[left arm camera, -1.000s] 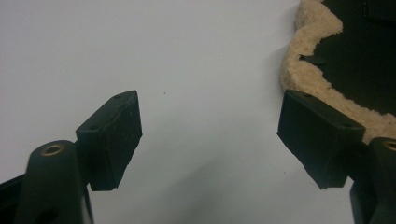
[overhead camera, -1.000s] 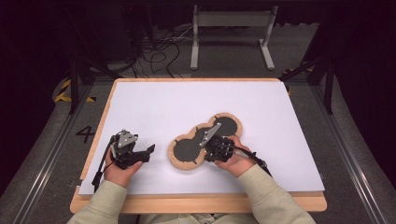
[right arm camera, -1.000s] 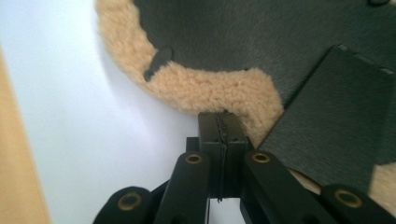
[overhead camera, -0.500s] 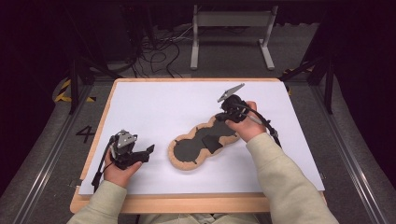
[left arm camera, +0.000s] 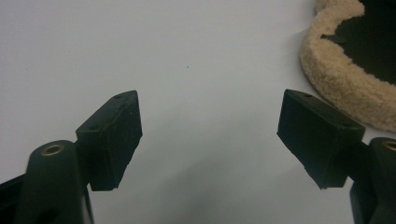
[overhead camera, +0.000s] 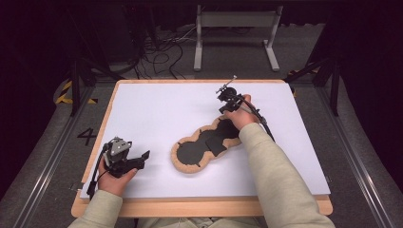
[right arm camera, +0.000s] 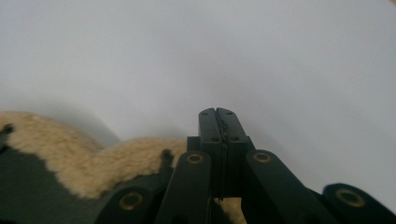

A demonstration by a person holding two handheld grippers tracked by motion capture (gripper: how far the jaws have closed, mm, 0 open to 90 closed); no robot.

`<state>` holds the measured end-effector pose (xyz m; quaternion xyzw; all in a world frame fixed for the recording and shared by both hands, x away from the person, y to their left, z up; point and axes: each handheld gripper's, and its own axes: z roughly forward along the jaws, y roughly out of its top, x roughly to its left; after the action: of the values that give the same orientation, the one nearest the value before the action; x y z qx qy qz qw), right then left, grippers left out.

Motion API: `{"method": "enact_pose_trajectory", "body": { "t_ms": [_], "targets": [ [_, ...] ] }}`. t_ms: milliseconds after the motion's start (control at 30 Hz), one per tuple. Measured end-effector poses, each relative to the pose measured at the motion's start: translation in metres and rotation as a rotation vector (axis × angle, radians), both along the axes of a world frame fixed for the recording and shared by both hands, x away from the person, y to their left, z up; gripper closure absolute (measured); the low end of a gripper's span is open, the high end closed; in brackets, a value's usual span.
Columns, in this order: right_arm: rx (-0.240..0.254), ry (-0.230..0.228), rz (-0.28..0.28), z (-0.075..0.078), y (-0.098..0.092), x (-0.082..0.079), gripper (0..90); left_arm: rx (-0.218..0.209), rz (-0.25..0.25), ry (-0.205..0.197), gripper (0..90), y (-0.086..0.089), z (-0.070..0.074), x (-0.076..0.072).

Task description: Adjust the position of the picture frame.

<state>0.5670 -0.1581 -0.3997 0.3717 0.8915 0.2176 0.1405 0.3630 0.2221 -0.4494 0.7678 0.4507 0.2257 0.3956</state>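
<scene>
A black, three-lobed soft piece with a tan fleece rim (overhead camera: 199,149) lies flat on the white table sheet (overhead camera: 157,109), right of centre. My right gripper (overhead camera: 227,95) hovers just beyond its far end, with the hand over that end. In the right gripper view this gripper (right arm camera: 217,114) has its jaws pressed together with nothing between them, and the fleece rim (right arm camera: 70,149) lies behind and below. My left gripper (overhead camera: 140,160) rests near the front left, open and pointing at the piece. In the left gripper view the gripper (left arm camera: 210,126) spans bare sheet, with the fleece rim (left arm camera: 345,88) to its right.
The sheet sits on a wooden board whose edge (overhead camera: 199,206) runs along the front. Beyond the table stand a metal frame (overhead camera: 235,28) and floor cables (overhead camera: 161,52). Black rails (overhead camera: 76,85) flank the table.
My right hand has travelled from over the fleece piece toward the far right of the sheet, jaws staying shut. The piece has stayed put and my left gripper has kept still.
</scene>
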Motion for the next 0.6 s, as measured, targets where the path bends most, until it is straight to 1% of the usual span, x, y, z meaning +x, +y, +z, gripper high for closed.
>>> {"method": "enact_pose_trajectory", "body": {
  "t_ms": [33,67,100,167,200,300,400,500,600],
  "targets": [
    [0.004,0.007,-0.016,-0.004,-0.003,0.003,90.0,0.000,0.009,-0.005,22.3,0.001,0.000,-0.001],
    [0.002,0.020,-0.032,-0.008,-0.006,0.005,90.0,0.002,0.008,0.000,22.3,0.003,0.000,-0.002],
    [-0.006,0.029,-0.046,-0.012,-0.008,0.007,90.0,0.002,0.010,-0.001,22.3,0.004,0.000,-0.004],
    [0.014,0.039,-0.058,-0.015,-0.012,0.008,90.0,-0.002,0.019,0.000,22.3,0.006,0.000,-0.005],
    [0.019,0.045,-0.053,-0.015,-0.013,0.009,90.0,-0.001,0.021,0.000,22.3,0.006,0.000,-0.006],
    [-0.012,0.052,-0.036,-0.014,-0.011,0.008,90.0,-0.002,0.020,-0.001,22.3,0.006,0.000,-0.006],
    [-0.032,0.082,-0.032,-0.013,-0.012,0.007,90.0,0.000,0.018,-0.004,22.3,0.004,-0.001,-0.005],
    [-0.014,0.122,-0.035,-0.013,-0.020,0.001,90.0,0.000,0.011,-0.001,22.3,0.003,-0.001,-0.003],
    [-0.004,0.156,-0.032,-0.012,-0.030,-0.010,90.0,0.001,0.001,0.000,22.3,0.000,-0.001,0.000]
  ]
}}
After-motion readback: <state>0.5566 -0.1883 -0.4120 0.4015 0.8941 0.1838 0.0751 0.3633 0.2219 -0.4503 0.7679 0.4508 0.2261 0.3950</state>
